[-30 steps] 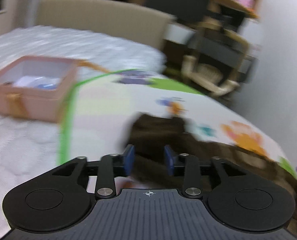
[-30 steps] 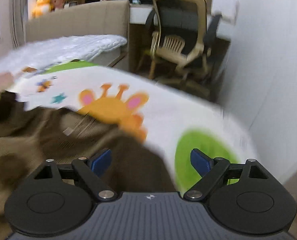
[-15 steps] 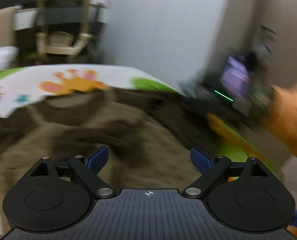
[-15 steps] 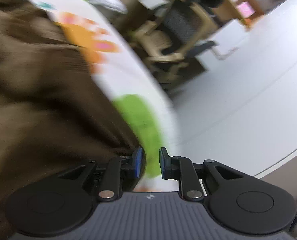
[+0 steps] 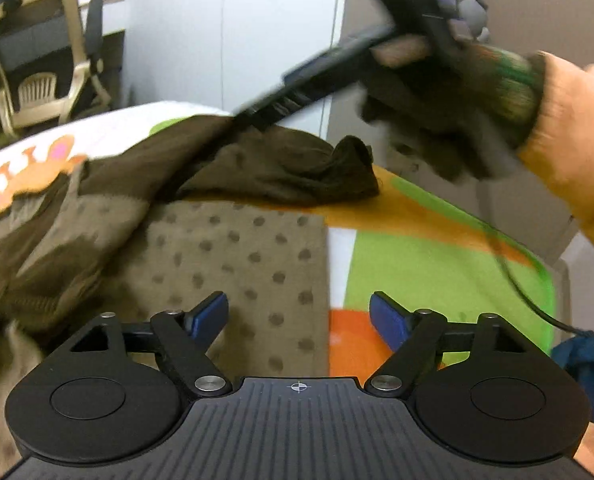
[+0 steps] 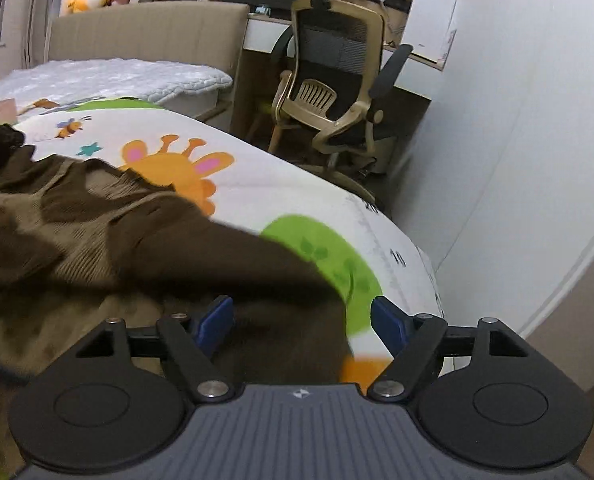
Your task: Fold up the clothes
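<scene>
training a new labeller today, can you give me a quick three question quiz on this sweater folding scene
1. True or false: the left hand-held gripper is clamped on the brown knitted sweater with darker dots.
2. What lies under the sweater? A) a colourful cartoon-print play mat B) a bare wooden floor C) a glass table
3. Fill in: beyond the mat, by the white desk, stands a beige-framed mesh office ____.

Key: 1 false, its blue pads stand apart over the sweater's edge, not pressing on it; 2 A; 3 chair.
</scene>
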{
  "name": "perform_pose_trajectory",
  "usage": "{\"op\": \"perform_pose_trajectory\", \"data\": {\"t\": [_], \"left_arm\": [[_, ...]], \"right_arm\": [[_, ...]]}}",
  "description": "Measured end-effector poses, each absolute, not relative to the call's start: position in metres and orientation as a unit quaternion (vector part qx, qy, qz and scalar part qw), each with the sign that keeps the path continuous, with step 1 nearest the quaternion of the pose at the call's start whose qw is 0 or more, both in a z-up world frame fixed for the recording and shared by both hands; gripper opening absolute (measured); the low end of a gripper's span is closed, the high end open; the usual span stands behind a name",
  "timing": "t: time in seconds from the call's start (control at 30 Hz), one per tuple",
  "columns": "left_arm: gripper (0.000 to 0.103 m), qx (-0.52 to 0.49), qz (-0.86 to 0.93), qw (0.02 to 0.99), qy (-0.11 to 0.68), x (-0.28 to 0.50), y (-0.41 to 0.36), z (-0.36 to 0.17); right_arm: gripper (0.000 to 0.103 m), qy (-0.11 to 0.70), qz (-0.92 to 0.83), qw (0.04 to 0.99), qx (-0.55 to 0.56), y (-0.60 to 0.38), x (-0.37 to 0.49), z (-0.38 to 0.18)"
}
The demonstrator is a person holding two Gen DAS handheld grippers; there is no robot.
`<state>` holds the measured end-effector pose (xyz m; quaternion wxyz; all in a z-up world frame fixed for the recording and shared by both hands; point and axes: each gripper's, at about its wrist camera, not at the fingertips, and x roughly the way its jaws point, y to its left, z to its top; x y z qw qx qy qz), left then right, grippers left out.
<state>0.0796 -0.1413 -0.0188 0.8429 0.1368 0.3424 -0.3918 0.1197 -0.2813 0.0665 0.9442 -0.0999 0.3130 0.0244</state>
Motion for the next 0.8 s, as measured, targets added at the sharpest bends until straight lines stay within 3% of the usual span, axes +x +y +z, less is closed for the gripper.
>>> {"op": "perform_pose_trajectory", "data": {"t": [0.07,0.1,0.13,0.17,0.2,0.27,0.5,0.6,0.73,0.8], "left_arm": [[0.077,0.150,-0.383,0.847,0.336,0.086,-0.153,-0.025],[0.069,0.153,-0.379,0.848,0.337,0.091,-0.158,-0.028],[0.059,0.154,-0.375,0.849,0.340,0.094,-0.162,-0.031],[0.041,0.153,-0.370,0.851,0.339,0.098,-0.164,-0.033],[0.015,0.152,-0.367,0.855,0.334,0.101,-0.165,-0.034],[0.007,0.139,-0.370,0.854,0.338,0.103,-0.161,-0.033],[0.006,0.054,-0.480,0.768,0.421,0.049,-0.133,-0.015],[0.009,0.033,-0.522,0.720,0.457,0.034,-0.126,-0.021],[0.024,0.016,-0.541,0.702,0.463,0.035,-0.115,-0.019],[0.049,0.001,-0.546,0.712,0.441,0.041,-0.103,-0.006]], "right_arm": [[0.080,0.307,0.017,0.949,-0.072,-0.291,0.103,0.067],[0.081,0.305,0.012,0.951,-0.057,-0.297,0.096,0.067],[0.082,0.303,0.006,0.952,-0.042,-0.304,0.091,0.068],[0.082,0.300,0.000,0.953,-0.028,-0.310,0.086,0.069],[0.082,0.299,-0.007,0.954,-0.019,-0.315,0.085,0.069],[0.082,0.299,-0.020,0.954,-0.011,-0.322,0.089,0.066],[0.084,0.319,-0.009,0.948,0.017,-0.321,0.104,0.060],[0.085,0.336,0.014,0.942,-0.024,-0.299,0.113,0.055],[0.085,0.359,0.013,0.929,-0.087,-0.262,0.137,0.043],[0.085,0.370,0.003,0.922,-0.116,-0.249,0.157,0.037]]}}
